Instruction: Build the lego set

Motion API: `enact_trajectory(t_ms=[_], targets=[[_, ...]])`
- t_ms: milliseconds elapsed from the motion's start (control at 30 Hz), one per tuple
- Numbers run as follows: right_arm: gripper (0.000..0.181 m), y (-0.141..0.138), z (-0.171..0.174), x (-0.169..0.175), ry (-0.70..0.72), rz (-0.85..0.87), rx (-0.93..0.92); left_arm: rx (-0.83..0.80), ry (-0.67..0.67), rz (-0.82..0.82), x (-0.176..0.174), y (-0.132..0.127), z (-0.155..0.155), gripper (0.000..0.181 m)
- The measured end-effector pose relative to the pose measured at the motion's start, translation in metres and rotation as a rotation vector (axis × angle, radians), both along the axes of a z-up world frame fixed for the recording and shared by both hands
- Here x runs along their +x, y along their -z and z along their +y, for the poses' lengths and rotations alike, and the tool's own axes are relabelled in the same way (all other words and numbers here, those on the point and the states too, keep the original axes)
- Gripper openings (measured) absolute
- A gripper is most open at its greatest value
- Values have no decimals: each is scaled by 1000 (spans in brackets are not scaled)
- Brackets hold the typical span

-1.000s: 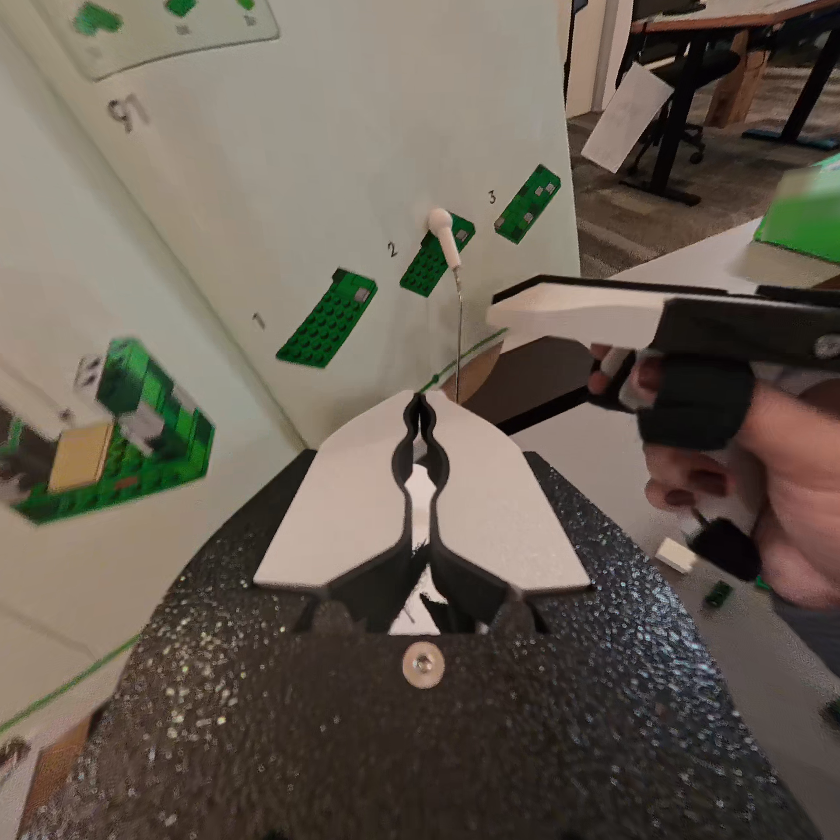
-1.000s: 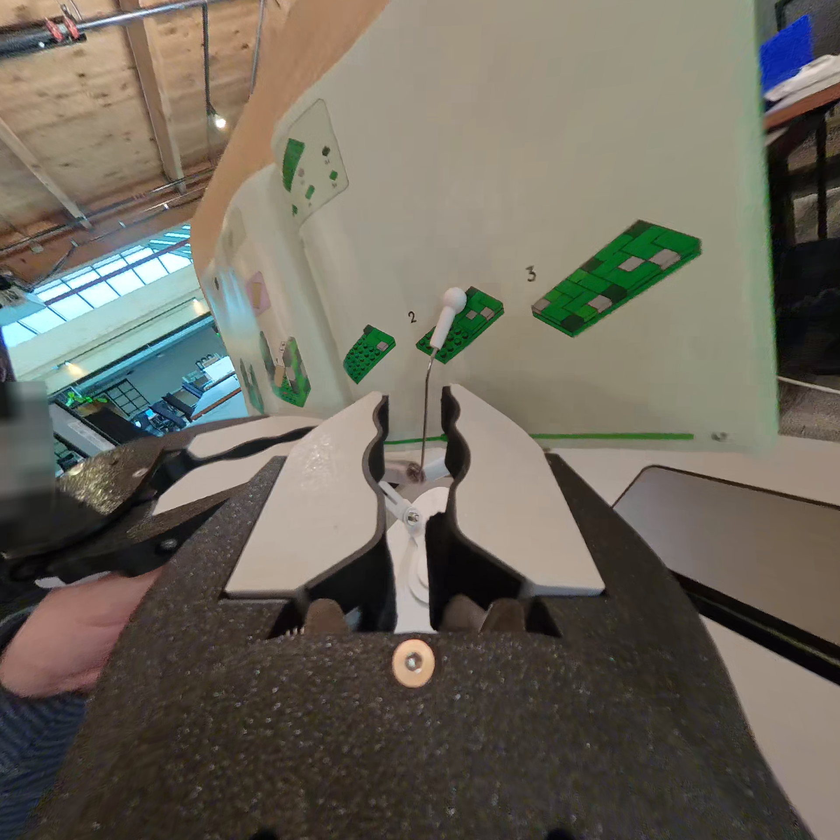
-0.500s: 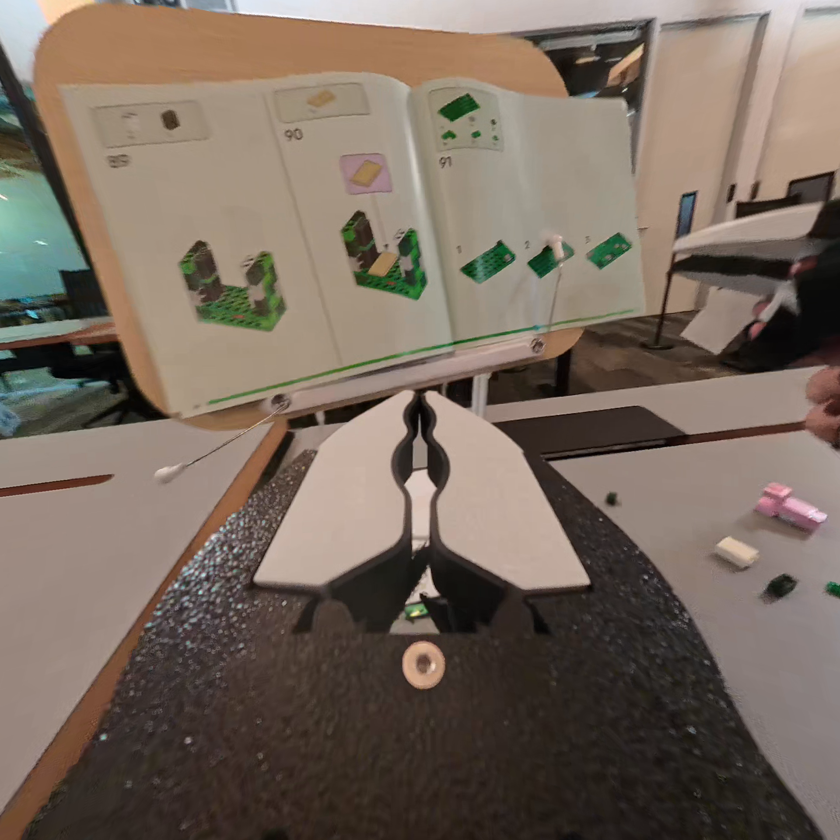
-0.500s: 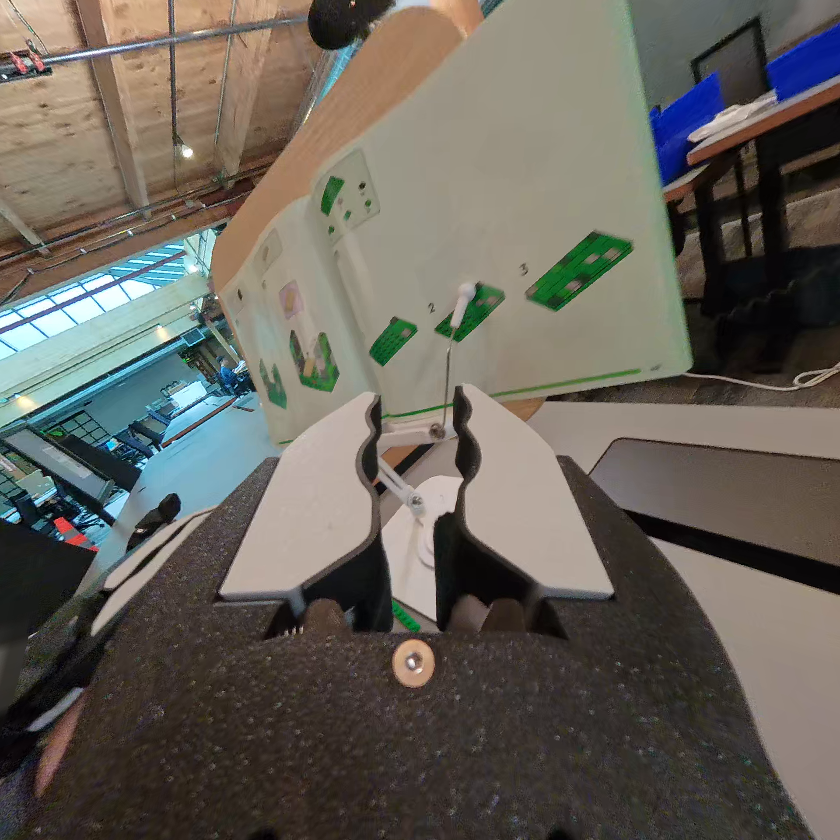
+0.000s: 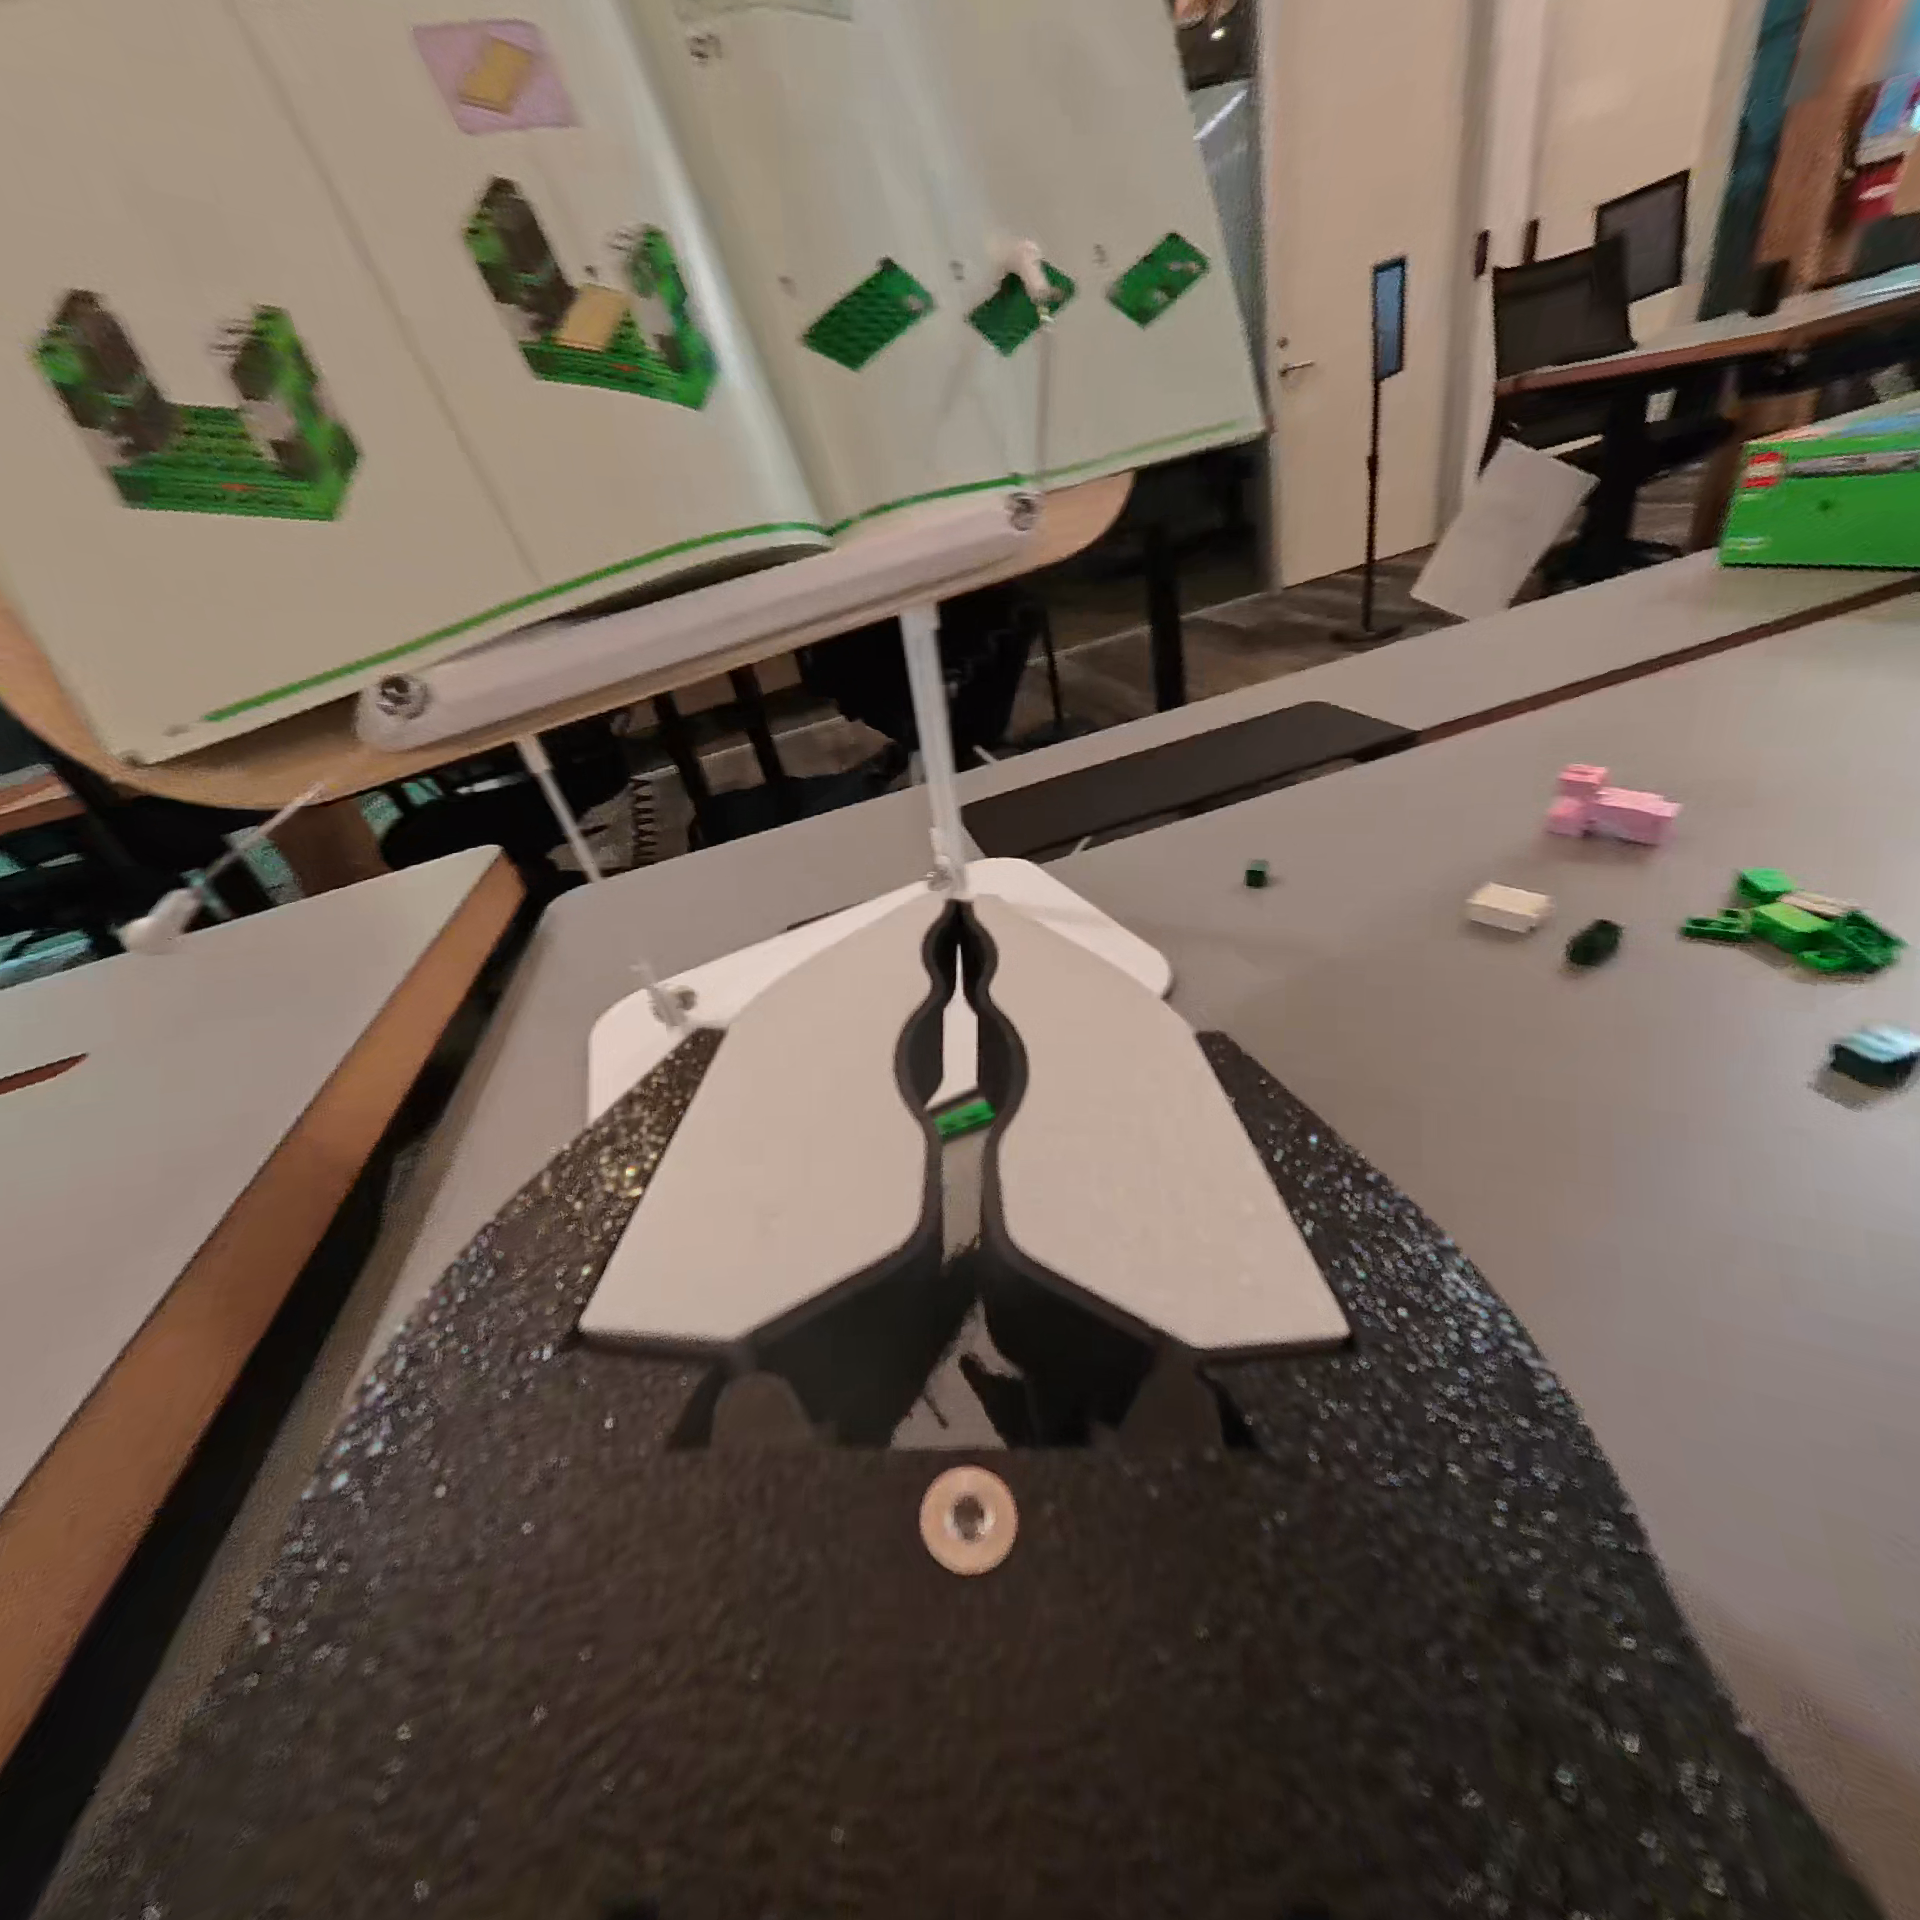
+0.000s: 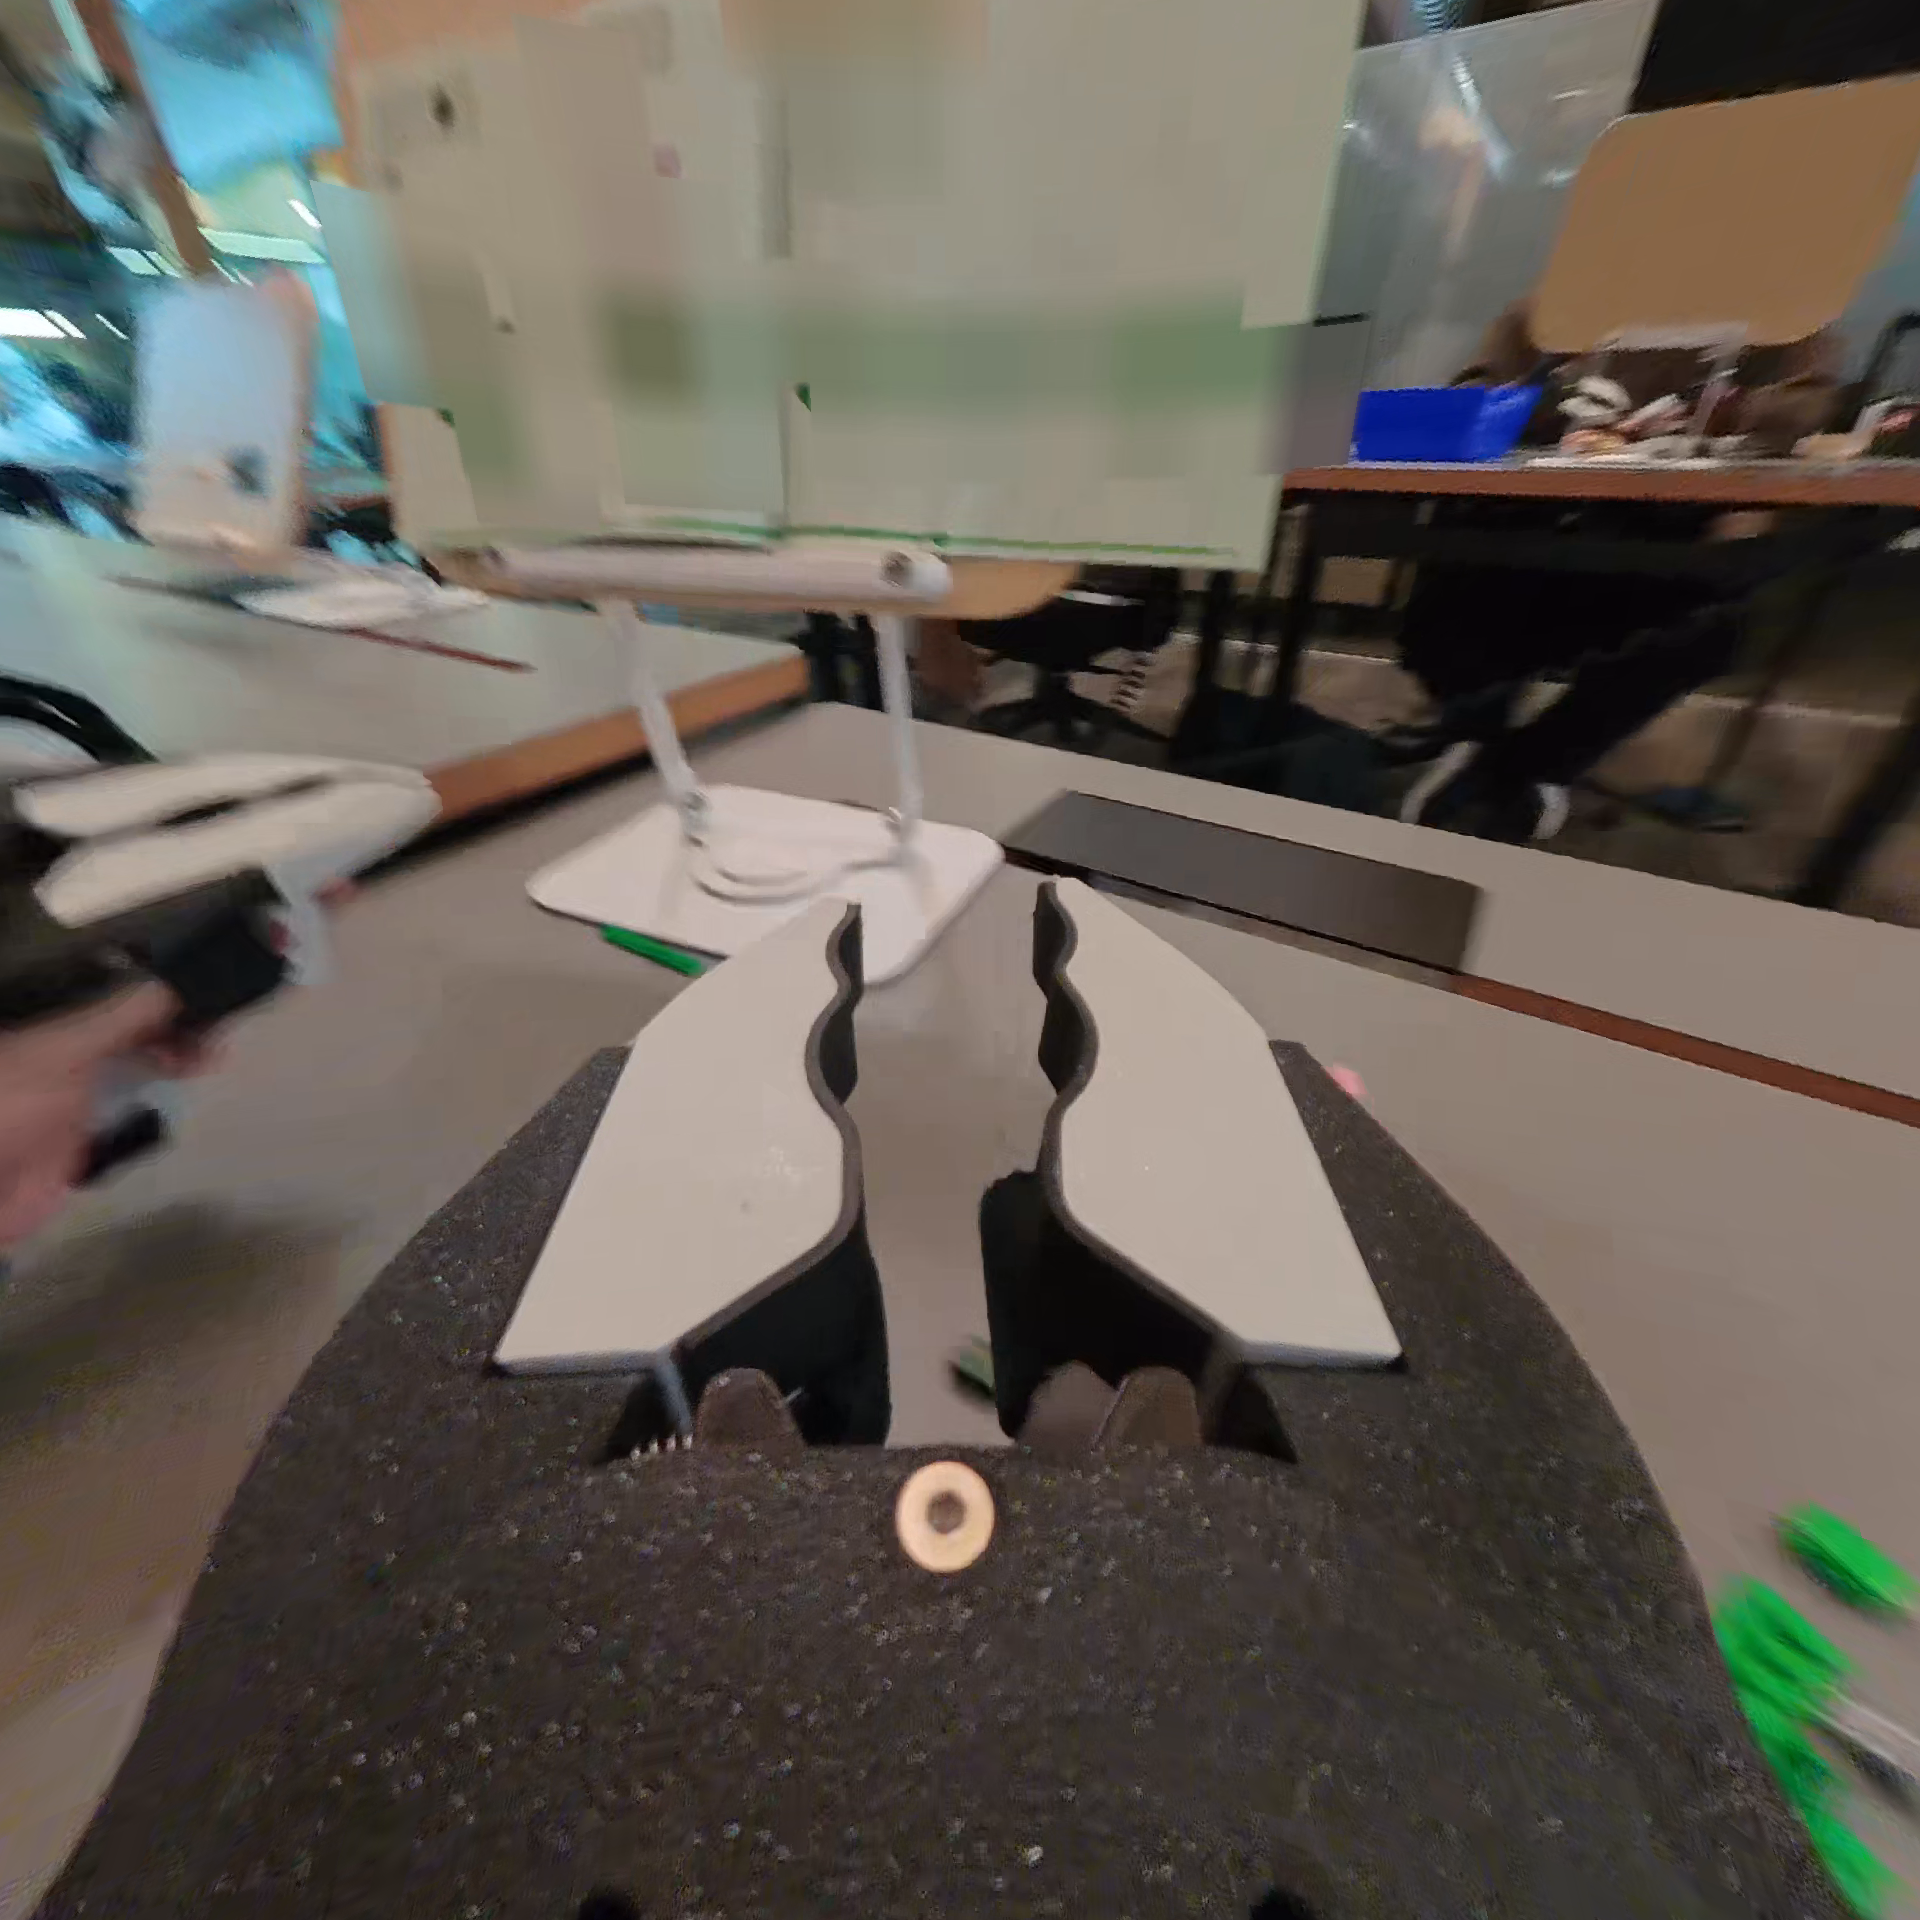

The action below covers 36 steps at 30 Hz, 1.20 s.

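Note:
My left gripper point(image 5: 956, 916) is shut with nothing seen between its tips, and hovers over the white base point(image 5: 1101, 935) of the booklet stand. A small green piece point(image 5: 961, 1117) shows through the gap between its fingers, on the table below. The open instruction booklet point(image 5: 623, 312) stands on the stand just ahead. My right gripper point(image 6: 945, 925) is open and empty above the grey table, facing the stand base point(image 6: 644, 883). A flat green piece point(image 6: 649, 948) lies beside that base. The left gripper also shows in the right wrist view point(image 6: 421, 800), at the left.
Loose bricks lie to the right: a pink one point(image 5: 1610, 816), a pale one point(image 5: 1509, 906), a green cluster point(image 5: 1797, 925) and small dark pieces point(image 5: 1595, 940). A green box point(image 5: 1829, 509) sits far right. Green bricks point(image 6: 1787, 1683) lie by my right gripper. A black panel point(image 6: 1236, 873) lies behind the stand. About 20 cm separates my left fingertips from my right.
Both grippers have pulled back from the booklet page and tilted down toward the table. The right gripper's jaws have opened wider. The left gripper has stayed shut.

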State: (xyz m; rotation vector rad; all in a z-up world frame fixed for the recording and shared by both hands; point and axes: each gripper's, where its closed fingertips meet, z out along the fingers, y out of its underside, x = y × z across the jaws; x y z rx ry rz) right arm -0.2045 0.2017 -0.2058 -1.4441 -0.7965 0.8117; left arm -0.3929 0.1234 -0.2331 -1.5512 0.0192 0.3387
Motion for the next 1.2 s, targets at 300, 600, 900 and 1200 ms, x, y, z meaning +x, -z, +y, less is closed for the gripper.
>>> enact_trajectory(t_ms=[300,600,900,1200], targets=[[40,31,35,81,61,39,-155,-77,65,-52,13,17,2,0],[49,38,56,114,86,-12,-132,-88,104,-155,2,23,-1,25],[48,39,61,125,67,9,-145,-133,99,-141,3,34,2,26],[42,-12,37,151,105,67,-10,-155,136,-139,10,39,6,30]])
